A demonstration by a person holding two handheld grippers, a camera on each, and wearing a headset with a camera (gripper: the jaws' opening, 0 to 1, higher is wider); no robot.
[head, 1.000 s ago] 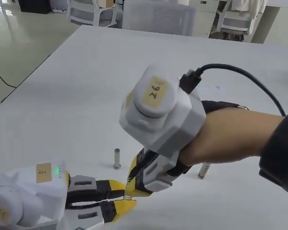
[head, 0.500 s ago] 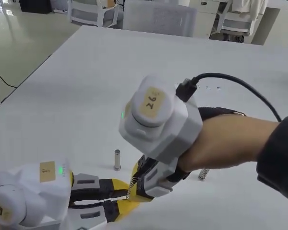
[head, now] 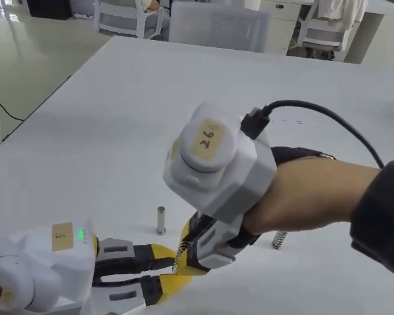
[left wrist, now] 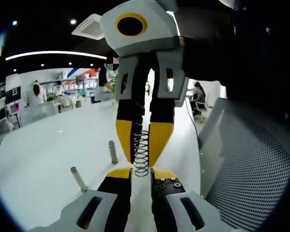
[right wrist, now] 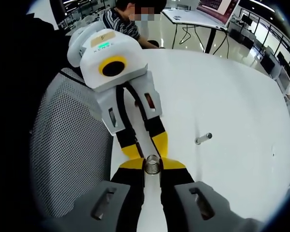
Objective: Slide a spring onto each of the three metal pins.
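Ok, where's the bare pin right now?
In the head view, the bare pin stands upright on the white table, just left of the right gripper and beyond the yellow tips of the left gripper.

Both claws have white housings, black arms and bright yellow tips. The left claw (head: 169,269) carries a small green light (head: 79,234) and a tan label (head: 61,237). The right claw (head: 184,254) carries a tan label too, with black handwritten digits. The spring (left wrist: 141,147) is silvery steel, ringed with fine coils. The bare pin (head: 161,220) is dull grey metal. The other spring (head: 279,239) is a silvery, banded coil. The bench (head: 118,118) is plain white. The cable (head: 315,107) is black and the sleeve (head: 381,216) dark grey. The chair back (left wrist: 251,159) is grey mesh, dotted all over.
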